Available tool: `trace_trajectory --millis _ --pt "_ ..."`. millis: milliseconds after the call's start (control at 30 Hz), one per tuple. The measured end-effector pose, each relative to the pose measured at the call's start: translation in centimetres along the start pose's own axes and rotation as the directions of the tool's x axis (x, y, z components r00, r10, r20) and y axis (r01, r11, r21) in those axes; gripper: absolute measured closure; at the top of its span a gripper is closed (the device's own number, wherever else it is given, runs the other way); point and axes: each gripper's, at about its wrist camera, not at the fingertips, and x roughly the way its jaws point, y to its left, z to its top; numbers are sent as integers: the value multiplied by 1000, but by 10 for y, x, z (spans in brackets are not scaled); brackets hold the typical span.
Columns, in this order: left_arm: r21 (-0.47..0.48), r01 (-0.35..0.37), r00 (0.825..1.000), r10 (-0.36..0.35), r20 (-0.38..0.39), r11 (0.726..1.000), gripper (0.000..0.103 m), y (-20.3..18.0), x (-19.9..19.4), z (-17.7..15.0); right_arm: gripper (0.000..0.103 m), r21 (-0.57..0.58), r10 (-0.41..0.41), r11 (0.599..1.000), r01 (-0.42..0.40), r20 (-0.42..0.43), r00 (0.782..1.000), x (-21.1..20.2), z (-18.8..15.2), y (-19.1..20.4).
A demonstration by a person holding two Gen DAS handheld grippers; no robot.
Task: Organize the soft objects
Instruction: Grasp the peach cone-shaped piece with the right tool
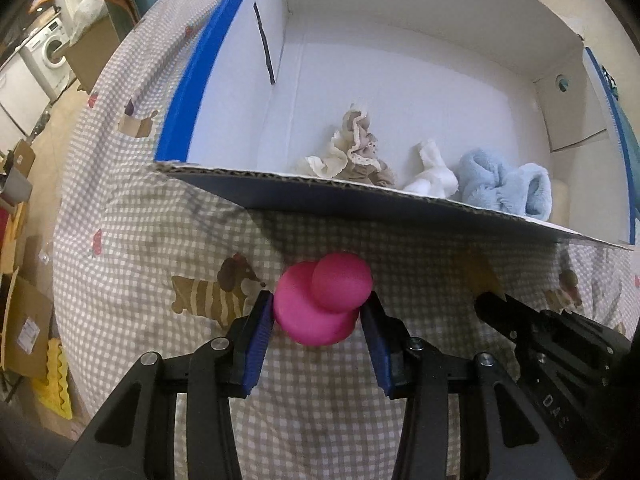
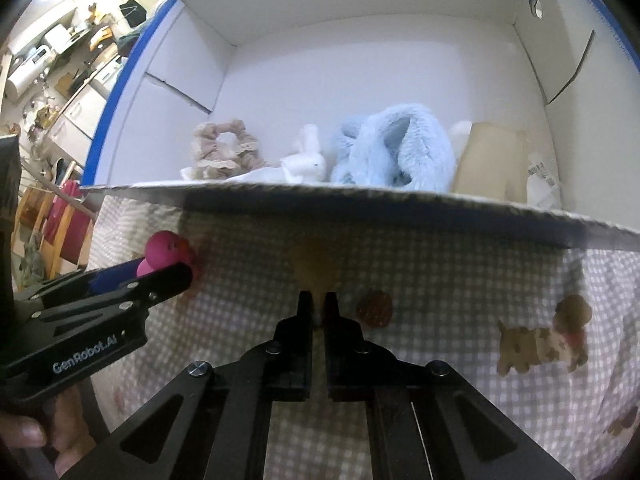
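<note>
My left gripper (image 1: 318, 312) is shut on a pink soft duck-shaped toy (image 1: 320, 304), held above the checked cloth just in front of the white cardboard box (image 1: 360, 192). The toy and left gripper also show at the left of the right wrist view (image 2: 164, 258). My right gripper (image 2: 318, 306) is shut and empty, close to the box's front wall. Inside the box lie a beige lace scrunchie (image 2: 224, 148), a white bunny toy (image 2: 306, 162), a fluffy light-blue item (image 2: 396, 148) and a cream pad (image 2: 490, 160).
A checked cloth with dog prints (image 1: 160, 240) covers the surface under the box. The box has blue outer edges (image 1: 192, 92). Cartons, a washing machine (image 1: 48, 48) and clutter stand on the floor to the left.
</note>
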Motion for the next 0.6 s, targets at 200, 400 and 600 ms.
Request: trace_trajectory --millis 200,400,600 --pt "8 3 1000 -3 11 1000 62 2 -14 -12 97 4 2 1000 -2 19 1000 -18 -6 -1" --pt "10 5 999 -6 33 1000 62 2 -27 -20 97 1 -5 1000 4 33 999 -28 -9 -2" --pt "9 8 999 -8 33 1000 62 1 -34 -30 97 -2 -12 1000 12 50 999 -37 -12 -2"
